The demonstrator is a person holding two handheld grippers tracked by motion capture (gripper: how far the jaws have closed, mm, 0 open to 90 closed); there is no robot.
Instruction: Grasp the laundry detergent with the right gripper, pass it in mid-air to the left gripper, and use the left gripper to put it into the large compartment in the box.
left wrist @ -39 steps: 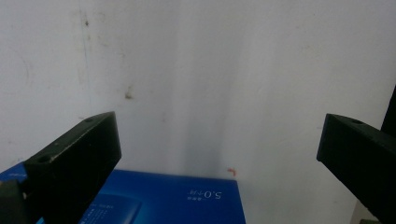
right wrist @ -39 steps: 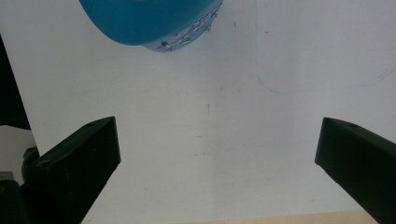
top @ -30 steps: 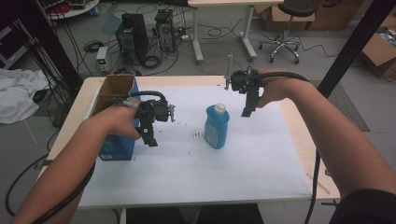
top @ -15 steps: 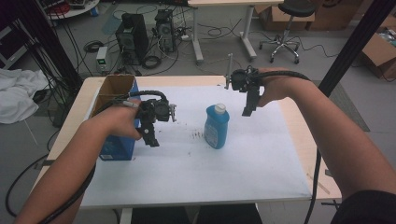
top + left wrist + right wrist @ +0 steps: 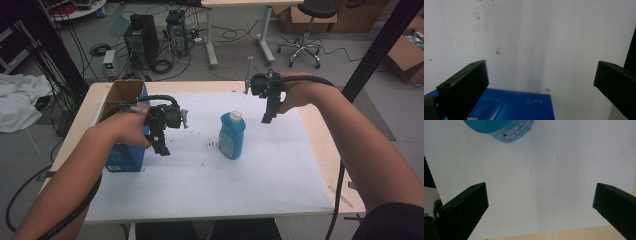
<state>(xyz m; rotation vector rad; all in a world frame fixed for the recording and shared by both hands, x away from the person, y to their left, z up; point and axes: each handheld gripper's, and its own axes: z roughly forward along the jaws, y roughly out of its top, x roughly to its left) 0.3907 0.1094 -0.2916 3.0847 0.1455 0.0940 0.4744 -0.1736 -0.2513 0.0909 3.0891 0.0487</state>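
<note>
**Blue bottle upright mid-worktop, both claws spread and empty**

We note the blue bottle (image 5: 231,135) standing upright near the middle of the white sheet (image 5: 210,185) that covers the worktop (image 5: 325,150). Its body is translucent blue with a paler label on the side facing us, and a white cap sits on top. In the right gripper view its blue base (image 5: 499,127) shows at the upper edge, with fine print on the label (too small to read).

The left claw (image 5: 161,145) hangs above the sheet, just beside the blue carton (image 5: 122,157) and well to the left of the bottle. Its jaws stand wide apart with nothing between them; the left gripper view looks between them at bare white sheet and a corner of the carton (image 5: 516,107), printed with "5.0".

The right claw (image 5: 267,117) hovers above the sheet, to the right of the bottle and a little beyond it, not touching it. Its jaws are likewise spread wide and hold nothing.

Containers: the carton stands on the left side of the worktop with its top open, brown cardboard inside showing (image 5: 122,92). We cannot tell what, if anything, lies in it. The bottle is capped; its fill level is not clear to us.
</note>
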